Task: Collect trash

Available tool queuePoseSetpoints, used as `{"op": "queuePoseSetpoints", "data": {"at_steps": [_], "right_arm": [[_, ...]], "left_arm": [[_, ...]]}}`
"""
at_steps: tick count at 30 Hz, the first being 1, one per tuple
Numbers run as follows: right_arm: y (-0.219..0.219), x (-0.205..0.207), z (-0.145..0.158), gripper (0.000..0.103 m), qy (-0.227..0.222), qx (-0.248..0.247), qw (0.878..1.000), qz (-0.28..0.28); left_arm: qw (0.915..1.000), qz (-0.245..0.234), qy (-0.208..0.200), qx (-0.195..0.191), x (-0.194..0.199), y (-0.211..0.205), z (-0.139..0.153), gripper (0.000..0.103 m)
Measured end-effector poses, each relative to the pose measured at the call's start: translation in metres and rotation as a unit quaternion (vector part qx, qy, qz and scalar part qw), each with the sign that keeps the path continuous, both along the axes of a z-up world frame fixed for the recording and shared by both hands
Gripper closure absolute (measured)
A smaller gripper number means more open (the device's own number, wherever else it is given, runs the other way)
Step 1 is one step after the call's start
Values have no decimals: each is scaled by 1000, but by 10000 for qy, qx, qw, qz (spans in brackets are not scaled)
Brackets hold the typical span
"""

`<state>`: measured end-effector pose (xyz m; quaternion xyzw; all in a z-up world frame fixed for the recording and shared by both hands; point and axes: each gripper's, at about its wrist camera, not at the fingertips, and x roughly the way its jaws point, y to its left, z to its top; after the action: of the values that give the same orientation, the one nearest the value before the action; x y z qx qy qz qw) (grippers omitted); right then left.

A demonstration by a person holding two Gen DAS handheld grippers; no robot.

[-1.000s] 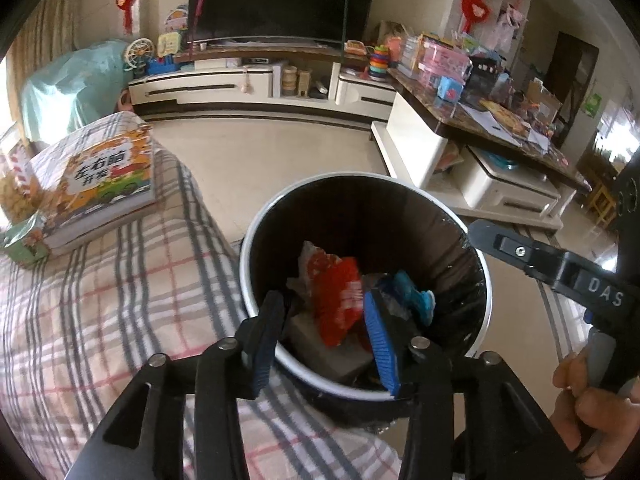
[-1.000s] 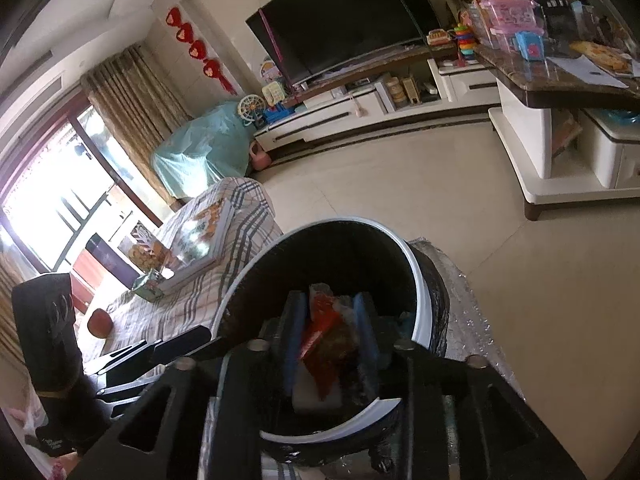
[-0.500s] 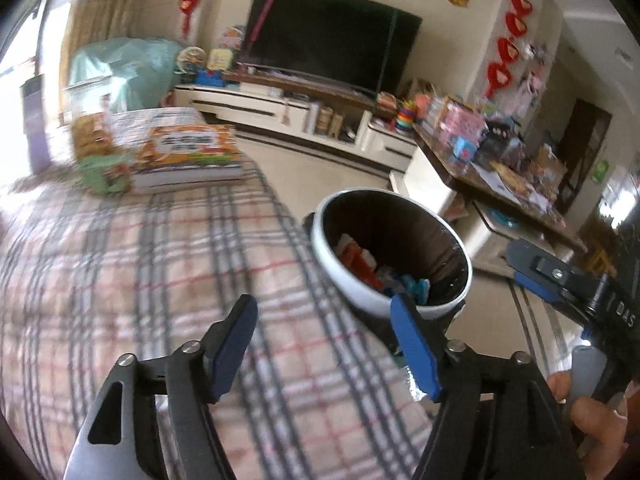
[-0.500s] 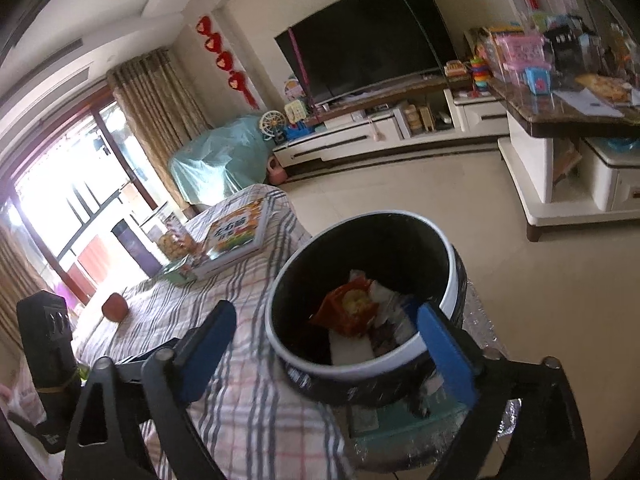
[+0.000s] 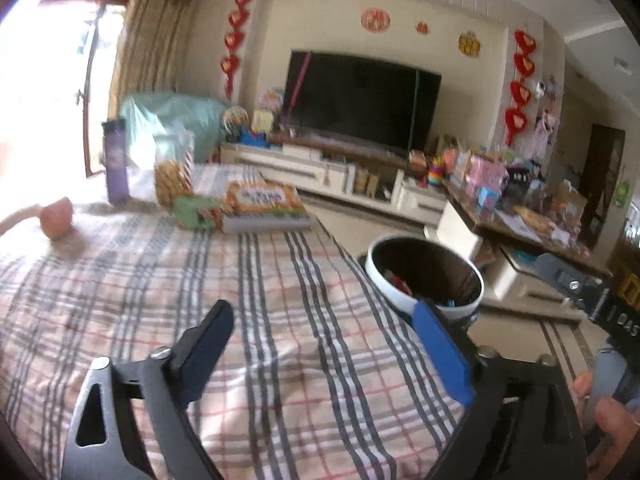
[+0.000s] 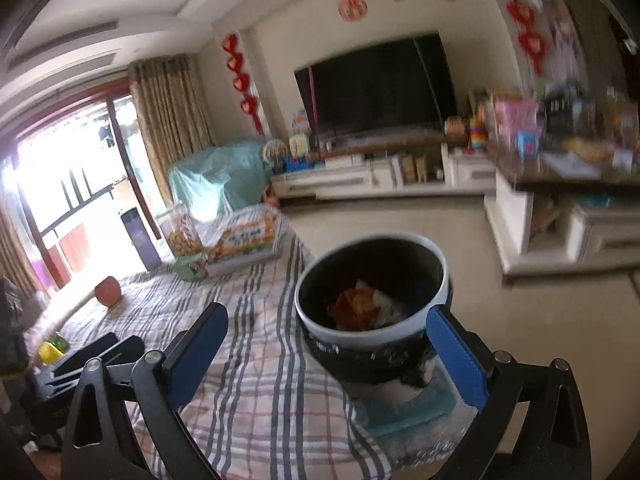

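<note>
A round bin with a white rim [image 5: 380,276] [image 6: 320,322] and a black liner stands off the table's right edge. Red and white wrappers [image 6: 354,304] [image 5: 396,280] lie inside it. My left gripper [image 5: 320,320] hovers over the plaid tablecloth [image 5: 280,380] to the left of the bin. Its jaws are opening wide, with nothing between them. My right gripper [image 6: 326,316] hangs just short of the bin, its jaws also opening and holding nothing. One of the right gripper's fingers [image 5: 568,280] shows at the right edge, gripped by a person's hand [image 5: 608,412].
At the table's far end lie a picture book [image 5: 264,204], a green box [image 5: 196,212], a biscuit bag [image 5: 172,176], a purple bottle [image 5: 116,160] and an apple [image 5: 58,216]. A small yellow-green item [image 6: 52,348] sits at the near left. A cluttered coffee table [image 5: 532,216] stands beyond the bin.
Both grippers were closed on red wrappers over the bin; they opened, left the wrappers inside, drew back and swung left, so more of the table shows.
</note>
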<state>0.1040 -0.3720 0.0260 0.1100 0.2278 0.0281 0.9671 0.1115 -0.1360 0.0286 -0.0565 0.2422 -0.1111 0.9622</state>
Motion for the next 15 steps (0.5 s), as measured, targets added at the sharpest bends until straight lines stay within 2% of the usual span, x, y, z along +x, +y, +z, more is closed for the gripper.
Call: {"op": "queuePoseSetpoints", "data": {"at_steps": [1,4,10,15], "right_arm": [[3,-10,6,0,-247,-119,9996,-91],[9,-24,8,0,-540,-335,9978,-170],[17,-27,-10,0,-433,-448,9979,-164],[26,-38,-20,0,-518,-594,9967,-215]], "left_arm": [[9999,69,-114,33,-8,1,-1,1],[9984,296,-401,252,-31,0,-4,0],[9960,504,-525,525,-54,-6,-16,0],[9937,640,-628,675,-60,-15,-24,0]]}}
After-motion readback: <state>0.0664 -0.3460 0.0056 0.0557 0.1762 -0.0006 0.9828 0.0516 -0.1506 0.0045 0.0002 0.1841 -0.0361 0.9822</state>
